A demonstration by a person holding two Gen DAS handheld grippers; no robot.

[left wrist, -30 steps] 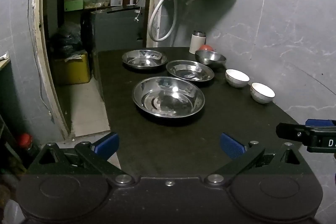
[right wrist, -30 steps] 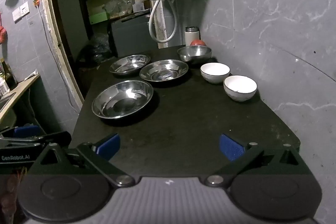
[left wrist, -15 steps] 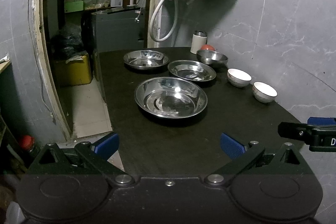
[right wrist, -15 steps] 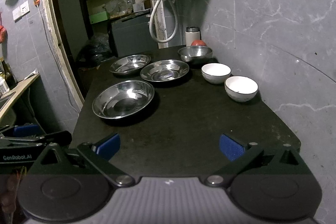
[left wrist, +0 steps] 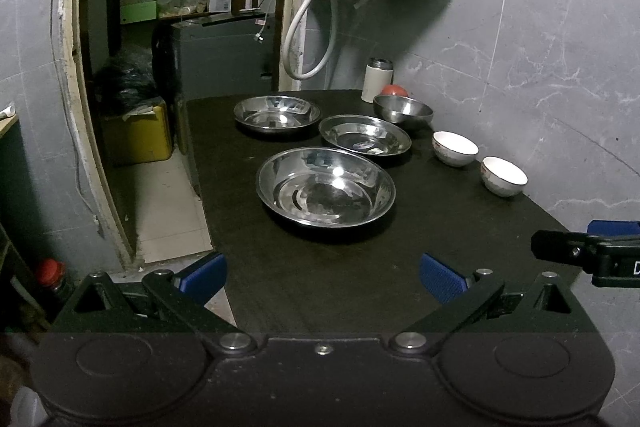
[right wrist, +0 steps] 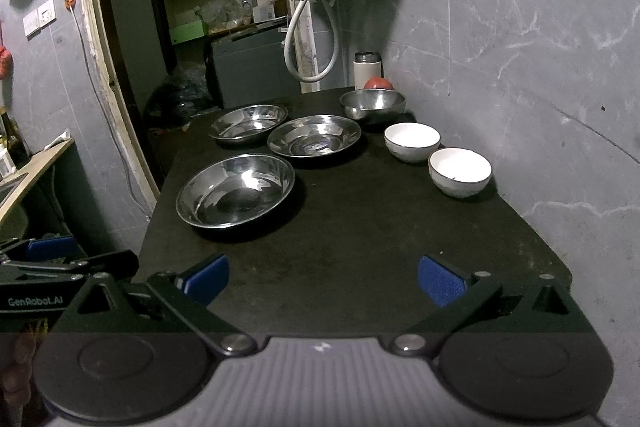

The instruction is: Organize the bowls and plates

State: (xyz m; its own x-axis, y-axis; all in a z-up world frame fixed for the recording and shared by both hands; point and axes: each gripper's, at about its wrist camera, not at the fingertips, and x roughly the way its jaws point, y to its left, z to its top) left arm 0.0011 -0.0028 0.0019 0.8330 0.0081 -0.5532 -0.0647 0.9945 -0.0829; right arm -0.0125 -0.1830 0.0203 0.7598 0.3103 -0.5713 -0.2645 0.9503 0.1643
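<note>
Three steel plates lie on the dark table [left wrist: 320, 287]: a large near one [left wrist: 325, 186] [right wrist: 235, 190], a middle one [left wrist: 365, 140] [right wrist: 314, 135] and a far left one [left wrist: 277, 114] [right wrist: 248, 122]. A steel bowl [left wrist: 403, 109] [right wrist: 373, 103] stands behind them. Two white bowls [left wrist: 455, 148] [left wrist: 503, 175] [right wrist: 412, 141] [right wrist: 460, 171] sit along the right wall. My left gripper [left wrist: 322, 273] hangs open over the table's near edge, holding nothing. My right gripper [right wrist: 323, 277] is open and empty too, short of the dishes.
A white flask [left wrist: 377, 79] and a red round thing [left wrist: 394, 91] stand at the table's far end. A tiled wall runs along the right. To the left, the table edge drops to the floor by a doorway with a yellow box [left wrist: 138, 137].
Both views have shifted slightly; the dishes sit a little farther and lower in frame. Nothing on the table has moved and both grippers stay open.
</note>
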